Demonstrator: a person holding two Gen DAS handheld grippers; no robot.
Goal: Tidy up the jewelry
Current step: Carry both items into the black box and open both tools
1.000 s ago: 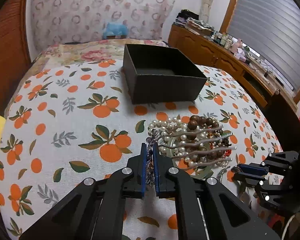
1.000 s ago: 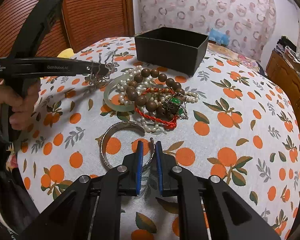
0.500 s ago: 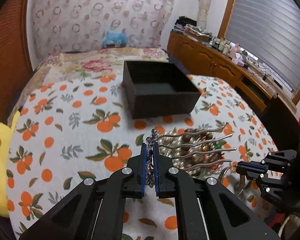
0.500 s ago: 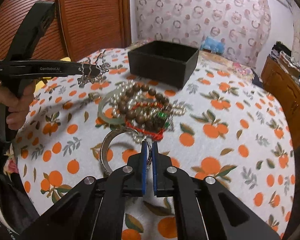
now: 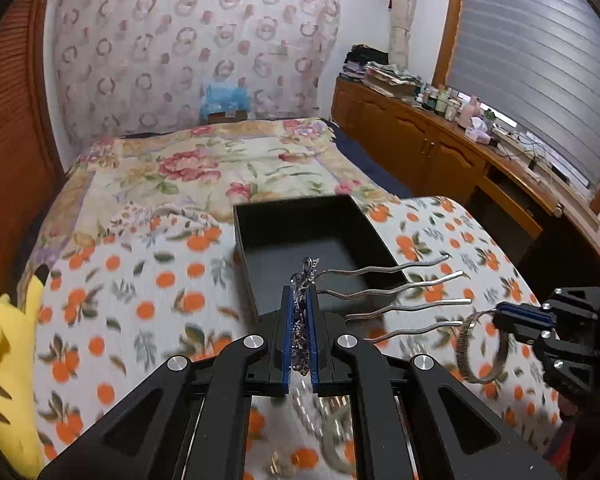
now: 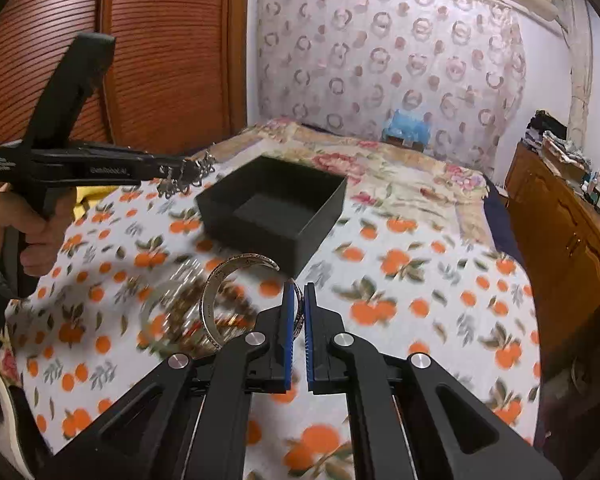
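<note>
My left gripper (image 5: pixel 300 296) is shut on a silver hair comb (image 5: pixel 396 300) with several wavy prongs that stick out to the right. It hangs in the air just in front of the open black box (image 5: pixel 312 240). My right gripper (image 6: pixel 299 292) is shut on a silver open bangle (image 6: pixel 224 296) and holds it above the cloth, short of the box (image 6: pixel 276 208). The left gripper (image 6: pixel 180 172) shows at the left of the right wrist view, the right gripper (image 5: pixel 500 314) with the bangle (image 5: pixel 480 350) at the right of the left wrist view.
A blurred heap of beads, pearls and a pale bangle (image 6: pixel 180 312) lies on the orange-print cloth (image 6: pixel 420 280) below the grippers. A yellow plush (image 5: pixel 4 352) sits at the left edge. A wooden sideboard (image 5: pixel 440 148) stands on the right, a floral bed (image 5: pixel 204 168) beyond the box.
Both grippers have risen and moved forward toward the black box. The left one carries the hair comb, the right one has lifted the silver bangle off the cloth.
</note>
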